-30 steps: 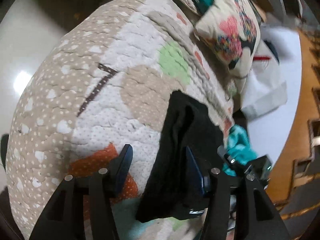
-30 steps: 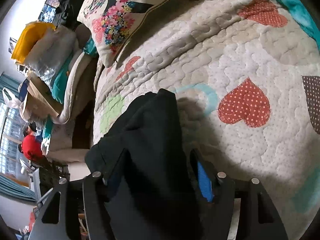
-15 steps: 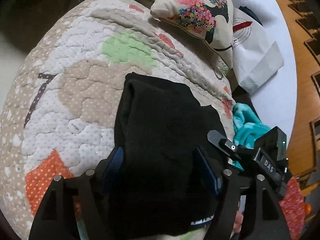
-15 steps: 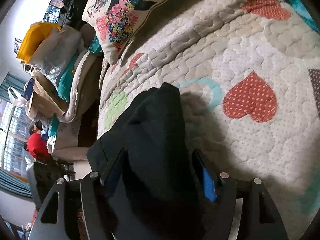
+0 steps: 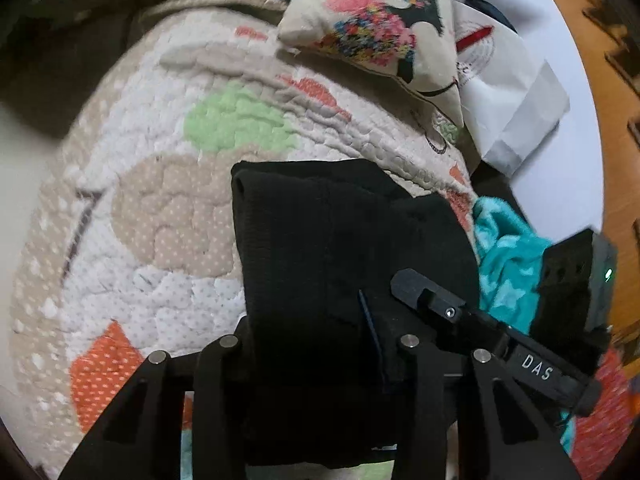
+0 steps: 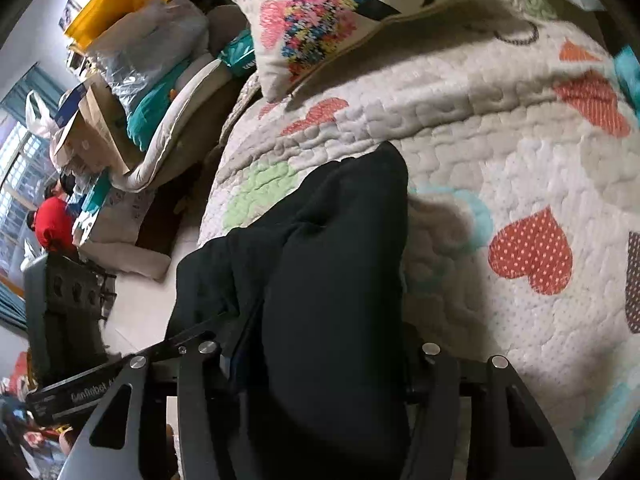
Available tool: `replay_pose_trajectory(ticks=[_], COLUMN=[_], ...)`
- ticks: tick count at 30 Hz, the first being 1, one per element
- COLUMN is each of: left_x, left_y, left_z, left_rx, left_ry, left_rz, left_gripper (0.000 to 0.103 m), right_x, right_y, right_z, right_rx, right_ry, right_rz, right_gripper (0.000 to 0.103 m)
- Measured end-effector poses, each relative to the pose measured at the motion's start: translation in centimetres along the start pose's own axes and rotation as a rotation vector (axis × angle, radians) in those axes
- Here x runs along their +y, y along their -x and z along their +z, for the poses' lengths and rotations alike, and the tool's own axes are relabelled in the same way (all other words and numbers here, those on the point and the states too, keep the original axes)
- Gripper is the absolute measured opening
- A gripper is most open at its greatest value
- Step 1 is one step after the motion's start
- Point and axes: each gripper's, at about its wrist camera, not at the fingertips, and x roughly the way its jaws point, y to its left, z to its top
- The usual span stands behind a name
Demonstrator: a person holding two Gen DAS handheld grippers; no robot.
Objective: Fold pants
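The black pants [image 5: 332,256] lie folded into a thick bundle on the quilted bedspread [image 5: 160,216]. My left gripper [image 5: 316,356] is shut on the near end of the bundle; the cloth covers most of both fingers. My right gripper [image 6: 324,364] is shut on the same pants [image 6: 336,264], which drape over its fingers and reach toward the pillow. The right gripper's body shows in the left wrist view [image 5: 496,332], touching the bundle's right side. The left gripper's body shows at the left of the right wrist view [image 6: 120,368].
A floral pillow [image 5: 380,28] lies at the head of the bed, also in the right wrist view [image 6: 320,12]. A teal cloth [image 5: 508,264] and a white paper bag [image 5: 508,96] sit to the right. Bags and boxes [image 6: 120,80] pile beside the bed's left edge.
The left gripper swung from beside the pants to over them and closed on the bundle. The right gripper kept its hold and moved slightly forward. The two grippers now sit close together.
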Motion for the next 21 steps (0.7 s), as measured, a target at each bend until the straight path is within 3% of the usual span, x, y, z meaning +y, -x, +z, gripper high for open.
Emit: replay_pose_trajectory(ticks=[9, 21], left_x=[-2.5, -4.1], left_y=[3.3, 5.4], left_z=[-1.8, -2.0], left_rx=[-0.105, -0.204], left_ry=[-0.179, -0.266], left_rz=[0.168, 0.25], left_gripper=[0.034, 0.033], right_x=[2.8, 3.8], right_y=[1.2, 2.1], right_z=[-0.9, -1.6], right_rx=[-0.058, -0.104], right_ry=[0.119, 0.085], right_rz=[-0.038, 0.03], right_gripper=[0.06, 0.058])
